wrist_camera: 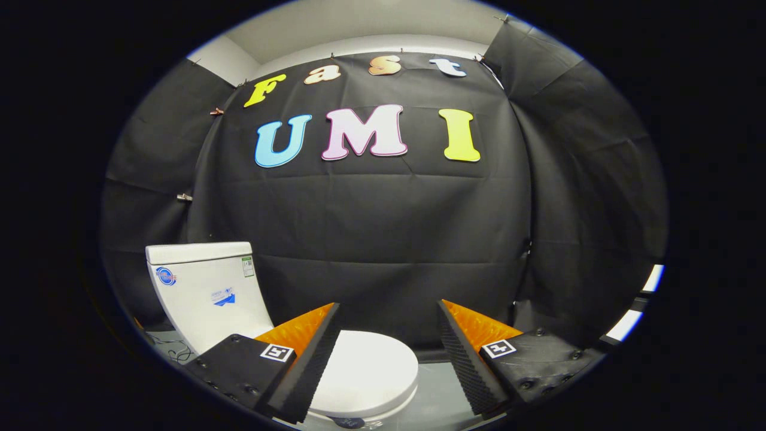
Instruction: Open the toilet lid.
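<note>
A white toilet stands low down, just ahead of my fingers. Its lid (pixel 365 371) lies flat and closed over the bowl, with its rounded front edge pointing right. The white tank (pixel 206 287) rises behind it, beyond my left finger, with stickers on its side. My gripper (pixel 389 311) is open, fingers spread wide, hovering above and near the lid. The left finger (pixel 311 359) overlaps the lid's left part in the view; the right finger (pixel 464 359) hangs past the lid's front edge. Nothing is between them.
Black cloth walls close in the booth behind and to the right. A grey floor (pixel 440 395) shows beside the toilet's front. A thin cable (pixel 170 350) lies on the floor near the tank's base.
</note>
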